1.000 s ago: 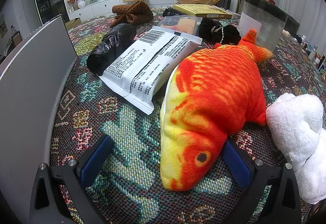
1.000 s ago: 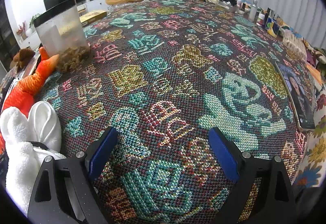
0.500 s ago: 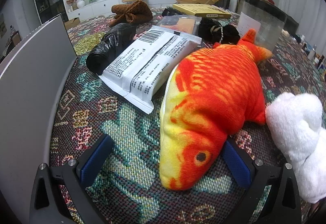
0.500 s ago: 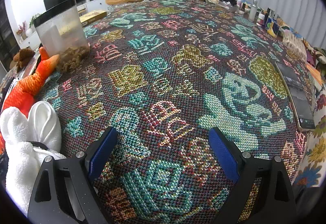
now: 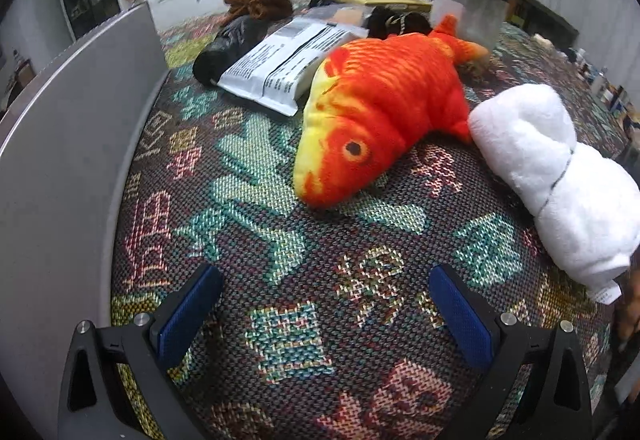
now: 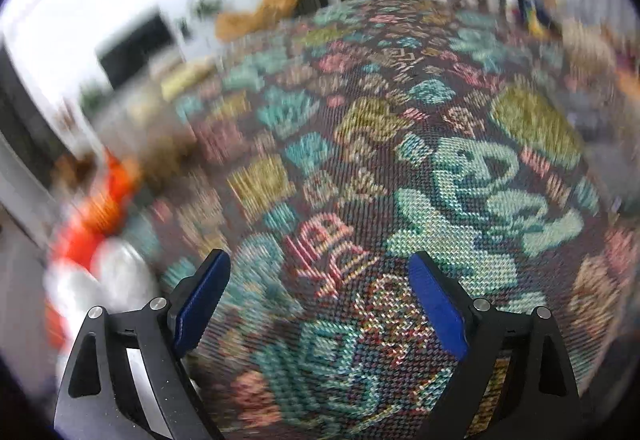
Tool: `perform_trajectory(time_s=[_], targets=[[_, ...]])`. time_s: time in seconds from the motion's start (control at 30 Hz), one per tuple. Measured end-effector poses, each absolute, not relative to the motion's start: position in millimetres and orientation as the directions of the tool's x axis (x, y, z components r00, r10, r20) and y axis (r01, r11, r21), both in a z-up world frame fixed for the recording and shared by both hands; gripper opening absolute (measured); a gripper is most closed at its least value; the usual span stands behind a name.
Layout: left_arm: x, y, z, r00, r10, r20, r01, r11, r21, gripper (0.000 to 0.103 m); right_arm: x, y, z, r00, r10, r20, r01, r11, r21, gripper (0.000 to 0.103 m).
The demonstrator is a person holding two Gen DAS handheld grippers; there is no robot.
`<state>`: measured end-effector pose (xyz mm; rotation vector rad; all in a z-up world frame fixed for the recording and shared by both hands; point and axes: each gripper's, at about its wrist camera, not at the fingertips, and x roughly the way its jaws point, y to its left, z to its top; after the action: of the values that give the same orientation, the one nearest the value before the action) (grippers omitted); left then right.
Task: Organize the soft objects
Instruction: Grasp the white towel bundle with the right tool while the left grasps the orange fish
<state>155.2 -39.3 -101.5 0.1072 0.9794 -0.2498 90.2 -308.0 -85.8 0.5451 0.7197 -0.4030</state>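
An orange and yellow plush fish [image 5: 384,100] lies on the patterned cloth, head towards me. A rolled white towel [image 5: 556,168] lies to its right. My left gripper [image 5: 326,314] is open and empty, a short way in front of the fish's head, touching nothing. My right gripper [image 6: 320,300] is open and empty over bare cloth. The right wrist view is blurred; the fish [image 6: 96,208] and the towel [image 6: 108,272] show as smears at its left edge.
A grey panel [image 5: 68,144] stands along the left. Behind the fish lie a white printed packet [image 5: 288,64], a black bag [image 5: 228,44], a brown cloth [image 5: 260,0], a dark soft item [image 5: 396,22] and a clear container [image 5: 468,12]. The patterned cloth [image 6: 400,160] stretches far right.
My left gripper has pulled back from the fish, which now lies clear ahead of the fingers. My right gripper has moved, blurring its view.
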Motion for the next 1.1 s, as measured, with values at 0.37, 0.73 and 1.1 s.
perform_trajectory(time_s=[0.37, 0.73, 1.1], targets=[[150.9, -36.5, -100.8, 0.545, -0.164, -0.822, 0.253, 0.967, -0.025, 0.103, 114.8, -187.7, -62.7, 0.562, 0.191, -0.805, -0.076, 0.981, 0.180, 0.092], [168.7, -55.4, -74.2, 0.527, -0.152, -0.836, 0.275, 0.961, -0.001, 0.102, 95.7, -249.2, -73.8, 0.665, 0.197, -0.721, 0.187, 0.890, 0.416, 0.039], [256.1, -140.8, -76.3, 0.544, -0.055, -0.837, 0.447, 0.864, 0.233, 0.102, 80.7, -276.0, -70.8, 0.766, 0.208, -0.608, 0.224, 0.800, 0.556, 0.039]])
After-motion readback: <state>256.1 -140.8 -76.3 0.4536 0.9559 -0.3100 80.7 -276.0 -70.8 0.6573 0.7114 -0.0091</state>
